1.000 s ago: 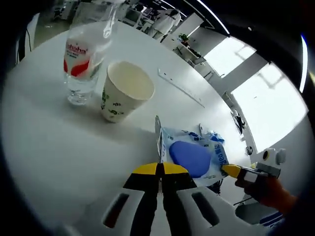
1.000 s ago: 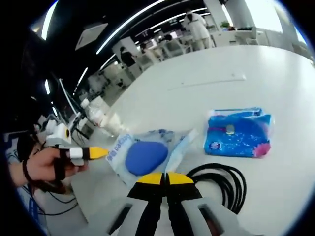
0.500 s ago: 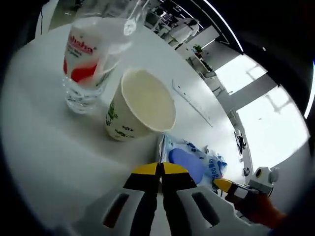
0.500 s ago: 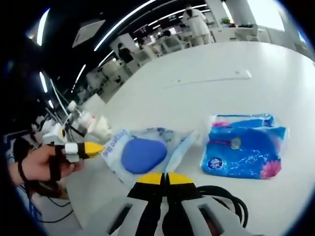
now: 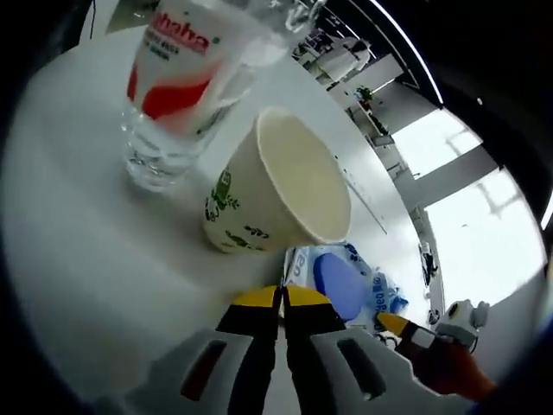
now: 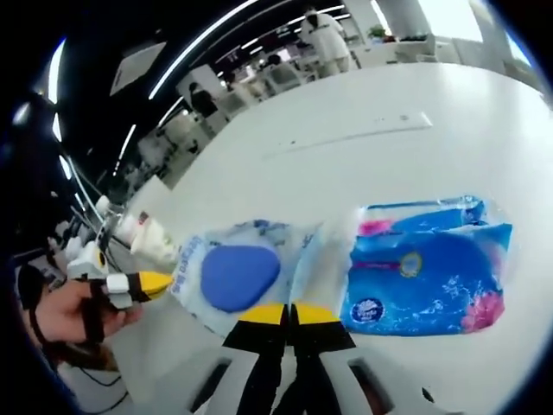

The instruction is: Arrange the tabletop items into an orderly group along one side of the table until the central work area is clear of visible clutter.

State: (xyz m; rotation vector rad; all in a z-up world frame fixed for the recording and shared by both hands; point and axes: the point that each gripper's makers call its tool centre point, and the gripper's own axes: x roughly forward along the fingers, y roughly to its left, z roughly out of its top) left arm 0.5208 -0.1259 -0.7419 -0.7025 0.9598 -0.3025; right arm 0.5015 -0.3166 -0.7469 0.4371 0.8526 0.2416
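Left gripper view: left tongs pressed together near paper cup, water bottle beside it. Right tongs pressed together before tissue pack on desk.

Tabletop inventory, counted by kind.

Left gripper view:
- Water bottle, clear plastic with red and white label: 1
- Paper cup, cream with green print: 1
- Pouch, clear and blue with a dark blue oval on it: 1
- Ruler, long and pale, lying flat on the table beyond the cup: 1

Right gripper view:
- Pouch with the dark blue oval: 1, the same kind as above
- Tissue pack, blue wrapper with pink print: 1
- Ruler: 1
- Table, white: 1
- People standing in the background, too small to detail: 2
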